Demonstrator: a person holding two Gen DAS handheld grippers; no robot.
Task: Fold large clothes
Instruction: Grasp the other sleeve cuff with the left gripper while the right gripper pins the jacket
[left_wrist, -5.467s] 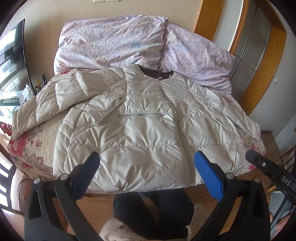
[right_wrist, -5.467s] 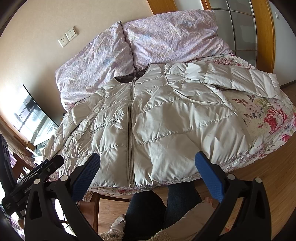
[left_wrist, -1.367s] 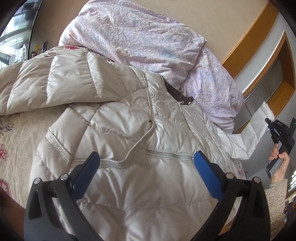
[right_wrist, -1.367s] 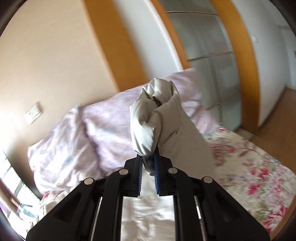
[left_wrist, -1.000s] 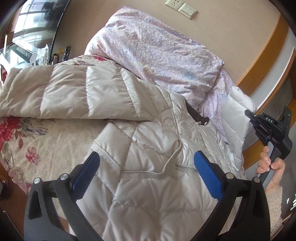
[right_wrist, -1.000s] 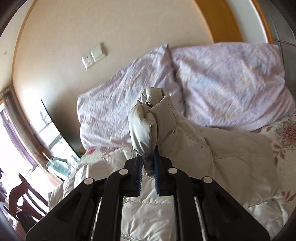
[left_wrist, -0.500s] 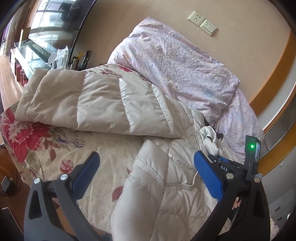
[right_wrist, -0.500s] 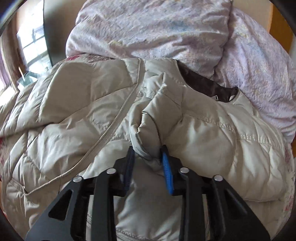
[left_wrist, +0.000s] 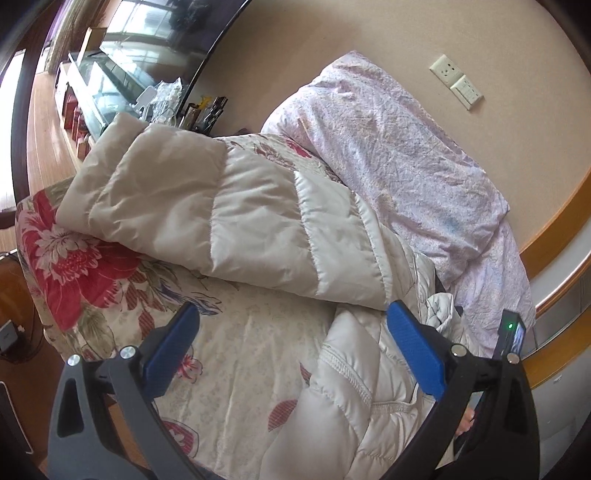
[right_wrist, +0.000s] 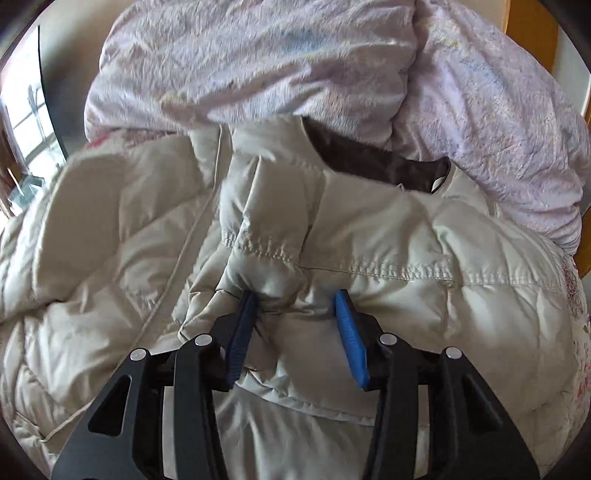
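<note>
My right gripper (right_wrist: 295, 325) sits low over the chest of the beige down jacket (right_wrist: 388, 258), which lies spread on the bed (left_wrist: 229, 354) with its collar toward the lilac pillows (right_wrist: 258, 55). The jaws stand partly apart, one on either side of the bunched cuff of the right sleeve (right_wrist: 266, 236), which is folded across the front. I judge they are no longer pinching it, though the dark pad on the left touches the fabric and I cannot rule out some light contact.

The main risk is the puffy filling: the sleeve is springy, and with nothing pressing on it, it may lift and slide off the chest, undoing the fold. If I pull the right gripper away at an angle, a pad could snag the slippery shell and drag the cuff with it.

My left gripper (left_wrist: 291, 354) is wide apart and holds nothing. It hangs above the flowered sheet, just beside the jacket's side edge, with the left sleeve (left_wrist: 221, 206) stretched out ahead toward the bed's far corner. That sleeve end lies close to the mattress edge, so a careless tug could send it over the side. Gripping too little of the thick quilting would probably let it slip free halfway across.
</note>
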